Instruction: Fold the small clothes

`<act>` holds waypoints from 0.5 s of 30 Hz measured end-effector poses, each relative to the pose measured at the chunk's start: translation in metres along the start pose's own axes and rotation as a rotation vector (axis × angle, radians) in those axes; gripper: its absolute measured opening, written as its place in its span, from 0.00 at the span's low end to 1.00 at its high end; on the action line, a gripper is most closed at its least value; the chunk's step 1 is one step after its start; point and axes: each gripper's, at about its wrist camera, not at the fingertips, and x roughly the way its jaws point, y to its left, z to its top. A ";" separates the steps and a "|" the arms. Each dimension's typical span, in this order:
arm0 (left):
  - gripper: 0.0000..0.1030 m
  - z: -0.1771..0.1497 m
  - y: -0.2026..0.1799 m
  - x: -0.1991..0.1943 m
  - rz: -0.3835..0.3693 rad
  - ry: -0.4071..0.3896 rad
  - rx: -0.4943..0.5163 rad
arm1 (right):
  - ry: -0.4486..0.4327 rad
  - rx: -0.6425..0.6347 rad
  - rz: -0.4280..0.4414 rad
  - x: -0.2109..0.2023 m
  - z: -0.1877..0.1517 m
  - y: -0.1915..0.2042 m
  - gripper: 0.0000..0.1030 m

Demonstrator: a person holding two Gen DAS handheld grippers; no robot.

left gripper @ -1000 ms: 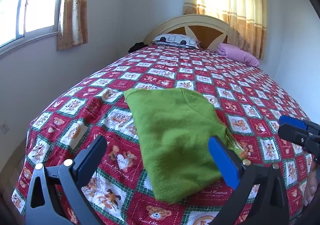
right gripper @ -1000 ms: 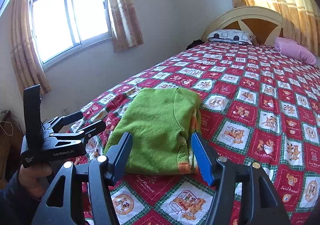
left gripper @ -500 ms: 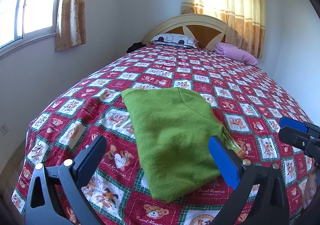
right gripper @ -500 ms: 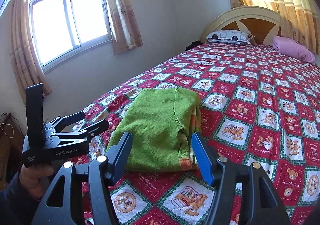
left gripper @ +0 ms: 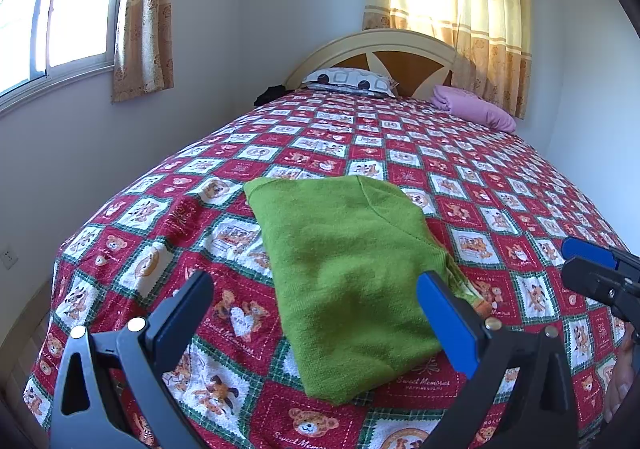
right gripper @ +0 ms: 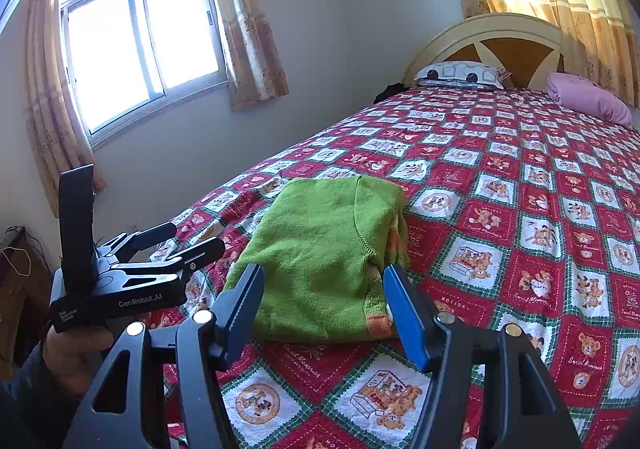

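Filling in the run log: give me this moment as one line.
garment: folded green knit sweater flat on teddy-bear patchwork bedspread | left tongs: open, empty | right tongs: open, empty

black left gripper (left gripper: 314, 315), right gripper (right gripper: 324, 299): blue pads, silver screws, white "genrobot.ai" lettering.

Two wrist views from the bed's (left gripper: 460, 169) foot, headboard-facing, sharing the folded sweater (right gripper: 320, 249).
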 end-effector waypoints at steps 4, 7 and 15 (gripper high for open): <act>1.00 0.000 0.000 0.000 0.000 -0.001 0.001 | 0.000 0.001 0.001 0.000 0.000 0.000 0.61; 1.00 0.000 -0.001 0.000 0.001 -0.001 0.003 | -0.001 0.002 0.001 0.000 -0.001 0.001 0.61; 1.00 0.005 0.000 -0.003 -0.003 -0.007 0.018 | -0.018 0.004 0.002 -0.001 -0.002 0.003 0.61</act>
